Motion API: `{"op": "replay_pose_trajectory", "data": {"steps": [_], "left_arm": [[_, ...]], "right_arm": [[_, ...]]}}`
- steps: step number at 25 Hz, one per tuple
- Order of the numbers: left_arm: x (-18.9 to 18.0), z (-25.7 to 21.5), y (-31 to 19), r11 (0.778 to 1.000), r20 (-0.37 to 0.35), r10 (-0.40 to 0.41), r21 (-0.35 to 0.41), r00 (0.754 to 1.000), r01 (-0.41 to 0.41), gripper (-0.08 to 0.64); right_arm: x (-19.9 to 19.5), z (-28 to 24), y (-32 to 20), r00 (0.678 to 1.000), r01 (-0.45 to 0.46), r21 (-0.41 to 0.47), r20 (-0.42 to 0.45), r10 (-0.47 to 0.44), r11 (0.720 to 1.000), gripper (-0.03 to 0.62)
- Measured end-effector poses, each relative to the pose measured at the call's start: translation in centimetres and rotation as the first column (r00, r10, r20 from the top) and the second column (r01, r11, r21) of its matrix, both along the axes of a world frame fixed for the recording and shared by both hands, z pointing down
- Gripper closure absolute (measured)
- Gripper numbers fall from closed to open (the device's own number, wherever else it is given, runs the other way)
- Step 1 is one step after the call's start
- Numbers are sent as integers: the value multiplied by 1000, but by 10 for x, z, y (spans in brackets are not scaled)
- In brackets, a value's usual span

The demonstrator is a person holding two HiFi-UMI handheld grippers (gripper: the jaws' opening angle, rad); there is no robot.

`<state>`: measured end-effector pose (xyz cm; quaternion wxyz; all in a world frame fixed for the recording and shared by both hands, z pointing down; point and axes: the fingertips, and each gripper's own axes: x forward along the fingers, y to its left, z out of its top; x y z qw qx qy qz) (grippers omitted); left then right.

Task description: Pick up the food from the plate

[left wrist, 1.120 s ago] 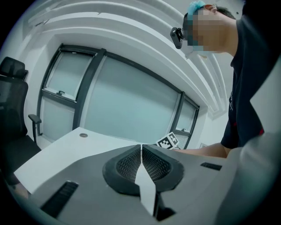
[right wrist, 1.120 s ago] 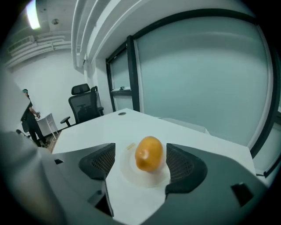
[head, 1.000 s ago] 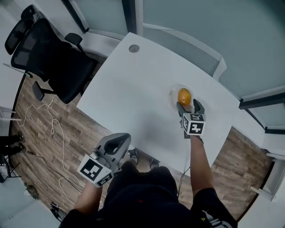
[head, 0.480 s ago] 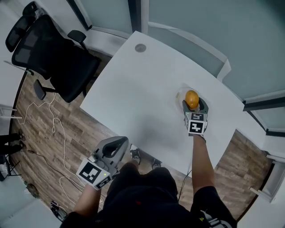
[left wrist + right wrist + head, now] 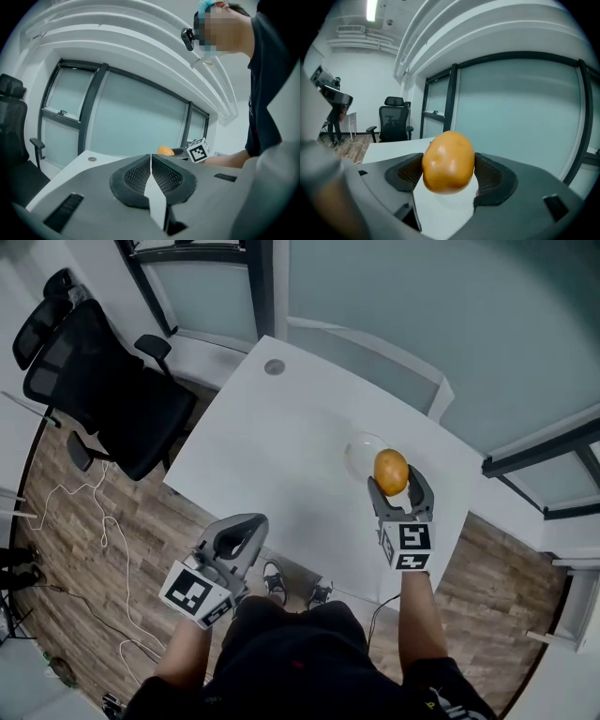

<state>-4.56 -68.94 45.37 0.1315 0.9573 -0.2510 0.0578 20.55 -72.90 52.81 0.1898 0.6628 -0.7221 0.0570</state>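
White matte table (image 5: 272, 442), wood-plank floor, frosted glass walls. Right gripper (image 5: 394, 484) clamped on food (image 5: 391, 470): rounded glossy orange lump pinched between ribbed dark pads, held above clear round plate (image 5: 356, 454) at table's 3 o'clock. Left gripper (image 5: 236, 540) at 7 o'clock, off table edge, jaws pressed together, nothing between. Pad ribbing shows only in gripper views; plate outline is clear only in head view.
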Motion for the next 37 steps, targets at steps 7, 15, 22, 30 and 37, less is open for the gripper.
{"op": "replay_pose_trajectory", "data": {"steps": [7, 15, 22, 30, 37], "left_arm": [[29, -63, 29, 990, -30, 58, 133, 998, -54, 530], [61, -104, 62, 972, -37, 108, 212, 994, -97, 530], [71, -120, 73, 964, -57, 125, 241, 991, -107, 530], [65, -119, 70, 964, -53, 111, 247, 992, -95, 530], [58, -118, 63, 964, -48, 106, 251, 993, -91, 529]], "right_arm": [[-8, -116, 85, 998, -7, 198, 55, -4, 980, 238], [-4, -203, 165, 1000, -19, 353, 19, 13, 935, 238], [-3, -218, 185, 1000, -28, 381, 21, 22, 924, 238], [-8, -217, 172, 1000, -9, 381, 19, 2, 925, 238], [-14, -214, 158, 1000, 2, 375, 21, -11, 927, 239]]}}
